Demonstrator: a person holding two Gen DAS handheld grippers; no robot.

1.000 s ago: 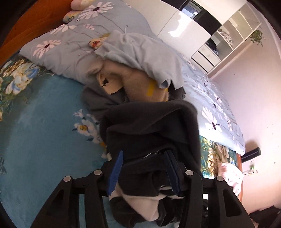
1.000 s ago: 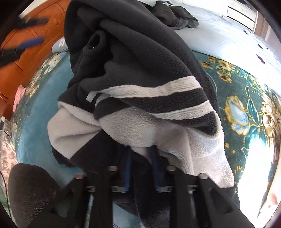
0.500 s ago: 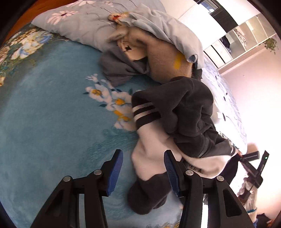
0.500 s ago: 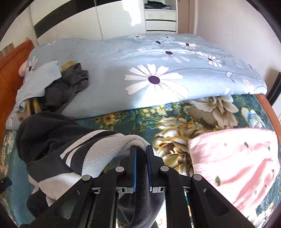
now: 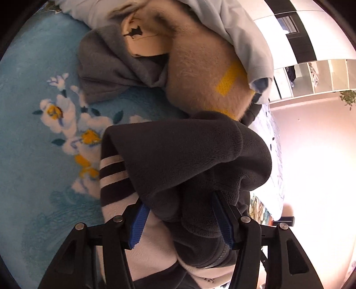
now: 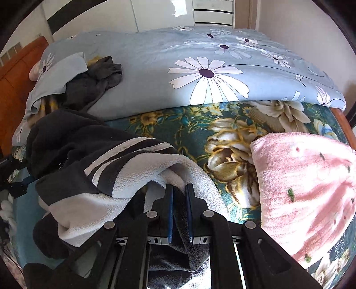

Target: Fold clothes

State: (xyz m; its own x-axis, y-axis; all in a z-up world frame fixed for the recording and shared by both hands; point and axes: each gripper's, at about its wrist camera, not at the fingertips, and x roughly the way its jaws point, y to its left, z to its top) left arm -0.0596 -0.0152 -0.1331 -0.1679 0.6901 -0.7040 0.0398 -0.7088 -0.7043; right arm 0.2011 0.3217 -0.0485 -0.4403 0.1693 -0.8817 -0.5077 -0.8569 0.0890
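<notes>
A dark grey fleece jacket (image 5: 178,151) with a white panel and dark stripes lies bunched on the blue floral blanket (image 5: 33,137). My left gripper (image 5: 180,222) is open, its blue pads wide apart, and a thick fold of the jacket fills the gap between them. In the right wrist view the jacket (image 6: 93,151) stretches to the left. My right gripper (image 6: 179,197) is shut on a dark fold at the jacket's white edge. Behind the jacket sits a pile of clothes: a beige fuzzy garment (image 5: 200,73), a grey one (image 5: 106,66) and a light blue one (image 5: 240,33).
A pink fluffy blanket (image 6: 307,189) lies to the right of my right gripper. A pale blue daisy duvet (image 6: 200,66) covers the far side of the bed. A wooden headboard (image 6: 13,84) stands at the left and white wardrobes (image 6: 155,15) behind.
My left gripper has moved forward and down onto the jacket, so its fabric now fills the open gap. The right gripper has kept its hold and barely shifted.
</notes>
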